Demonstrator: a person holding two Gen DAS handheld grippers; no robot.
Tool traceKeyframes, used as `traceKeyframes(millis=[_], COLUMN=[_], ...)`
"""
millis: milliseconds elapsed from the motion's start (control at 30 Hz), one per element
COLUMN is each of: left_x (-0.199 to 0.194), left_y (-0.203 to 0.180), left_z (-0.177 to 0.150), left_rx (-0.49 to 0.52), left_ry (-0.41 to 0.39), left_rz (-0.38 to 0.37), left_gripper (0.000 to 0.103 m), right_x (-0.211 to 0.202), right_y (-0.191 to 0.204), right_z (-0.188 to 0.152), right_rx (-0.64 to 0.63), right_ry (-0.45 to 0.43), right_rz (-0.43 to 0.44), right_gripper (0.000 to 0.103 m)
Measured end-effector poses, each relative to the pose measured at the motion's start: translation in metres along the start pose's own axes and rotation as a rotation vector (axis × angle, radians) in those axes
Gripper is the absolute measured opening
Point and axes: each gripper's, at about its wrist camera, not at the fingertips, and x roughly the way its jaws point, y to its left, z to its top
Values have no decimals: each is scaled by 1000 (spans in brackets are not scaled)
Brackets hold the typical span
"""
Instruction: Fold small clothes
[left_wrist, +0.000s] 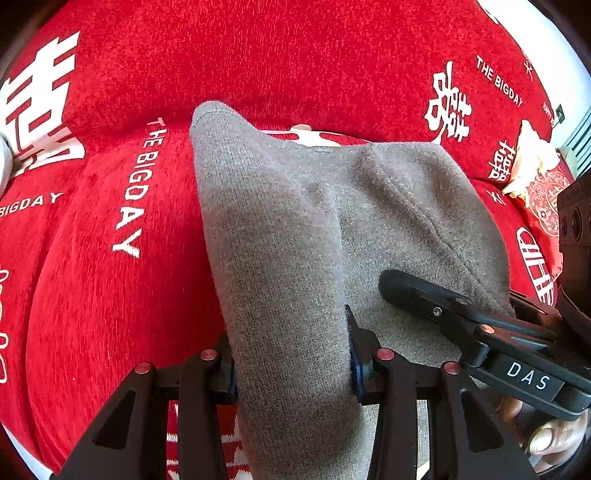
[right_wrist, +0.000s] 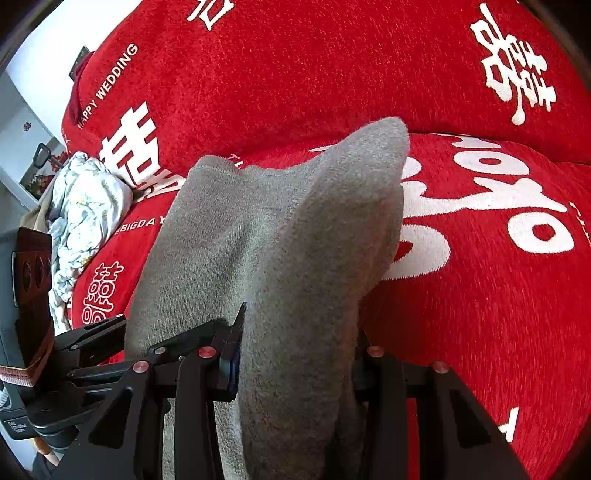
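So the biggest thing going on here is the red sofa cover, a fuzzy chenille one with white wedding lettering all over ("THE BIGDAY", "HAPPY WEDDING", double-happiness characters). It fills pretty much both views.

Draped over the seat, in the middle, is the grey knit garment. One side of it stands up in a pointy fold in each wrist view, and the rest spreads flat on the cushion between the two grippers.

Off to the far left in the right wrist view there's a crumpled pale floral cloth bunched against the backrest, well apart from the grey piece.

The left gripper has a thick bunch of the grey knit pinched between its jaws, both pads pressed against the fabric. The right gripper is doing the same thing on its own side: jaws clamped on a fat fold of the knit. Each one shows up in the other's camera, just beside it.

Smallest bit: a thumb of the person's hand wraps the right gripper's handle, bottom right in the left wrist view.
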Motion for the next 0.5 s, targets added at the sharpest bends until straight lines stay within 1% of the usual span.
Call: traceKeyframes(millis=[500], left_x=[-3], left_y=[-9], left_z=[-22], left_rx=[38], left_ry=[5], left_rz=[7], left_gripper=[44], right_x=[-6], right_y=[-4], right_z=[-27], right_rx=[36], right_ry=[-15], right_rz=[1], right_gripper=[43])
